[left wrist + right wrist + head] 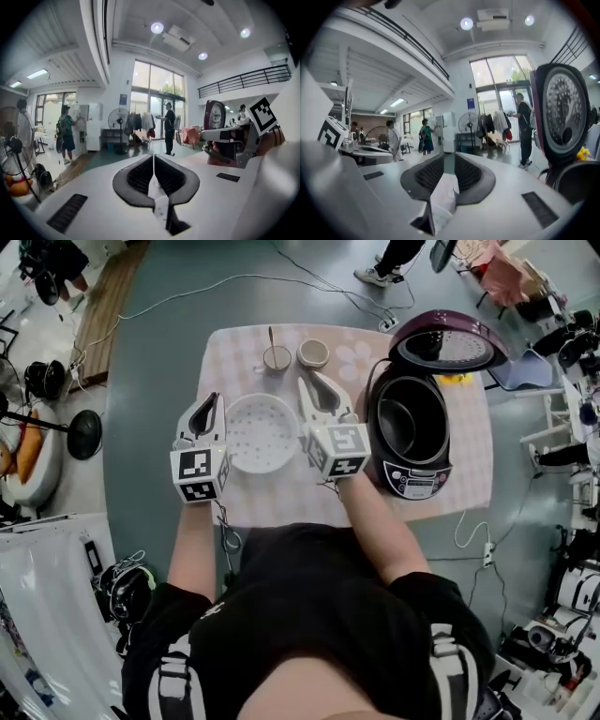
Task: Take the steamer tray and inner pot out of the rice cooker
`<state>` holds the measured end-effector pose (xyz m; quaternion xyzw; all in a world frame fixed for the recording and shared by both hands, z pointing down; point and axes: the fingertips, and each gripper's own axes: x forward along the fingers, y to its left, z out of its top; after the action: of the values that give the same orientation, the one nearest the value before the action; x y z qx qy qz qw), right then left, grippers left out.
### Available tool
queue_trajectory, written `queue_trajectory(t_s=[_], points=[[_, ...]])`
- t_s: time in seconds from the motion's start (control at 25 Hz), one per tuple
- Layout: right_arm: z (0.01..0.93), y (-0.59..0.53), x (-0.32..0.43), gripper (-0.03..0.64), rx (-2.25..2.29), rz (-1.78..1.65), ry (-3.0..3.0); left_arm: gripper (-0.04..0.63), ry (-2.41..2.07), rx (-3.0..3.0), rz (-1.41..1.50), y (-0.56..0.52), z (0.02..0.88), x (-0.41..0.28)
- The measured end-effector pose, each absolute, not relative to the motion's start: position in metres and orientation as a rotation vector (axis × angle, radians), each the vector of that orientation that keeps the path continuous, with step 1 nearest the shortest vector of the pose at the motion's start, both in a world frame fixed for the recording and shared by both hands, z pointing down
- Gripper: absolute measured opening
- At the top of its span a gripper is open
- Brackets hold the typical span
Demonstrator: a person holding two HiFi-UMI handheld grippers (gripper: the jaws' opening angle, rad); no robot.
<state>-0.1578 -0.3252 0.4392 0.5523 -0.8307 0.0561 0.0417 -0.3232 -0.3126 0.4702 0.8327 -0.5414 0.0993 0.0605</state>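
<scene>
The white perforated steamer tray (261, 432) hangs above the table, left of the rice cooker (410, 442). My left gripper (214, 399) is shut on its left rim, and a thin white strip of the tray (157, 193) shows between the pads. On the right rim my right gripper (307, 382) is shut too, with the white tray edge (443, 197) pinched between its pads. The cooker stands open with its purple lid (448, 345) raised, and the dark inner pot (405, 418) sits inside it. Both grippers point roughly level toward the far side of the table.
Two small bowls (277, 358) (313, 353) stand at the table's back edge, one with a spoon in it. Cables trail over the floor behind the table (281, 502). Several people stand in the room beyond. Equipment crowds the floor at left and right.
</scene>
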Motion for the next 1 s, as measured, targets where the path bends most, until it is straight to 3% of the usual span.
queue_trajectory(t_s=[0.12, 0.64, 1.0], points=[[0.384, -0.307, -0.15, -0.002, 1.779, -0.006, -2.649, 0.003, -1.644, 2.599, 0.205, -0.3, 0.425, -0.307], [0.341, -0.264, -0.09, -0.002, 1.947, -0.103, -2.574, 0.003, -1.465, 2.709, 0.178, -0.275, 0.383, -0.239], [0.328, -0.231, 0.012, -0.002, 2.042, -0.139, -2.504, 0.003, -1.3, 2.773, 0.139, -0.256, 0.363, -0.14]])
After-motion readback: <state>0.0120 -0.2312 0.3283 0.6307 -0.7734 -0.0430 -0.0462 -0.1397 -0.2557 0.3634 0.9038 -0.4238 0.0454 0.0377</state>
